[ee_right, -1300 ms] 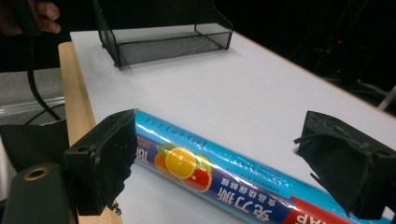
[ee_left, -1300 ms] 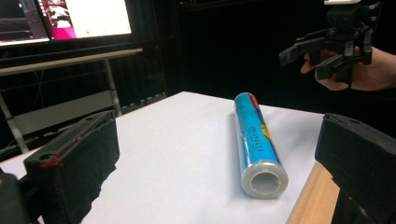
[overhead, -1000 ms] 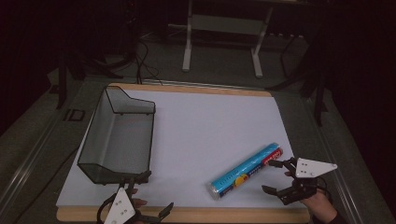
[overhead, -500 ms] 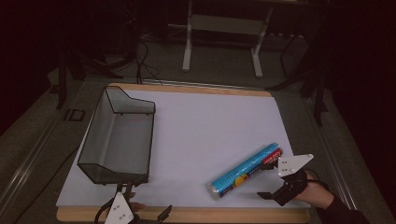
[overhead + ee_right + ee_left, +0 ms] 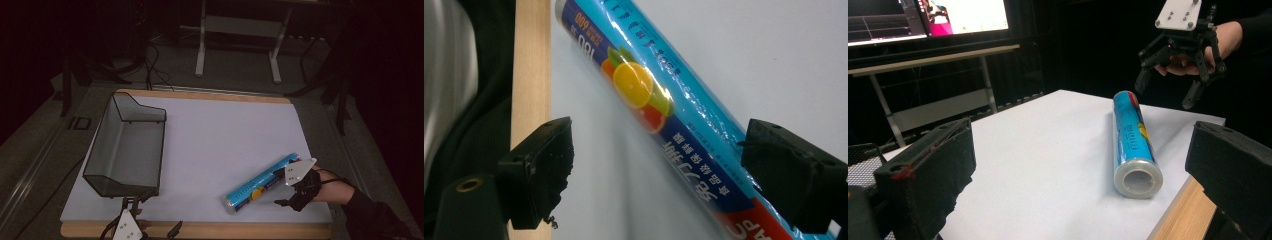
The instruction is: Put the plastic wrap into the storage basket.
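Note:
A blue roll [image 5: 260, 184] with a fruit picture lies slanted on the white sheet [image 5: 225, 135] at the front right. My right gripper [image 5: 286, 189] hovers over its far, red-capped end. In the right gripper view the roll [image 5: 664, 105] runs between the two jaws of the right gripper [image 5: 659, 150]. The jaws have just been closing a little; the left one still stands off the roll, so the gripper is open. My left gripper [image 5: 152, 216] sits open at the table's front edge, with the roll [image 5: 1133, 140] and the right gripper [image 5: 1168, 92] farther off in its view.
A dark wire basket [image 5: 125, 145] stands on the left part of the sheet, just beyond the left gripper. The wooden table edge [image 5: 200, 230] runs along the front. Stands and cables lie on the dark floor behind.
The right gripper has moved left, from beside the roll's far end to over it. The roll, the basket and the left gripper have stayed put.

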{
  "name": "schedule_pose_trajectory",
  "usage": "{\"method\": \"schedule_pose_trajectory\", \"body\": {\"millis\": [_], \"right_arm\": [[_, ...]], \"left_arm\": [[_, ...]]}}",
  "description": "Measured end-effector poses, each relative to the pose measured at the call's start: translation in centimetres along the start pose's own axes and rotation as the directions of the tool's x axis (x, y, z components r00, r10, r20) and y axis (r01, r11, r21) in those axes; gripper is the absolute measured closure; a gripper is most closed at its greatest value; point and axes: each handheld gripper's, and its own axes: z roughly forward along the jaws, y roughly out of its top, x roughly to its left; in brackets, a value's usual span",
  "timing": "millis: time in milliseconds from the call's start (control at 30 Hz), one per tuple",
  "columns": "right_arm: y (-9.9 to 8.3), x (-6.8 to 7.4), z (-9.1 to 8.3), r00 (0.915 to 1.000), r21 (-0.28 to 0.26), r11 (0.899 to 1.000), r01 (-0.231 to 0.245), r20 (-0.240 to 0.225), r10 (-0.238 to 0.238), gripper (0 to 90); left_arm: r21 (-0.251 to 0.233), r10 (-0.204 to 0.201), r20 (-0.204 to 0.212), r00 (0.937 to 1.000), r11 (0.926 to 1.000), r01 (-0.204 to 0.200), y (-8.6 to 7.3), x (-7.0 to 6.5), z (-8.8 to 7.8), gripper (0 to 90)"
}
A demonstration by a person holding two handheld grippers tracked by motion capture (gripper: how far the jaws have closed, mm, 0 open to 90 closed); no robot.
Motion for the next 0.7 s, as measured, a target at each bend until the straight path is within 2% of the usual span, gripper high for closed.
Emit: {"method": "schedule_pose_trajectory", "body": {"millis": [200,333,500,533,567,700], "right_arm": [[1.0,-0.4,0.6,0.9978,0.079,0.995,0.066,0.0,-0.066,13.3],[1.4,-1.0,1.1,0.9968,0.13,0.988,0.08,-0.005,-0.08,13.3],[2.0,-1.4,1.3,0.9935,0.161,0.98,0.114,-0.019,-0.112,13.4],[2.1,-1.4,1.4,0.9908,0.171,0.976,0.135,-0.013,-0.135,13.9],[2.2,-1.4,1.4,0.99,0.186,0.972,0.141,-0.025,-0.139,14.1],[2.9,-1.5,1.8,0.981,0.247,0.949,0.193,-0.033,-0.191,14.2]], "left_arm": [[0.004,0.007,-0.01,0.9999,1.0,-0.007,0.0,-0.1,-0.2,0.6],[0.0,0.003,-0.01,0.9999,1.0,-0.003,0.0,-0.1,-0.4,0.6],[0.006,0.008,-0.019,0.9998,0.9999,-0.008,-0.1,-0.1,-0.5,0.6],[0.006,0.007,-0.023,0.9997,1.0,-0.007,-0.1,-0.1,-0.5,0.6],[0.007,0.008,-0.025,0.9997,0.9999,-0.008,-0.1,-0.2,-0.5,0.6],[0.009,0.012,-0.031,0.9994,0.9999,-0.012,-0.1,-0.2,-0.6,0.6]]}}
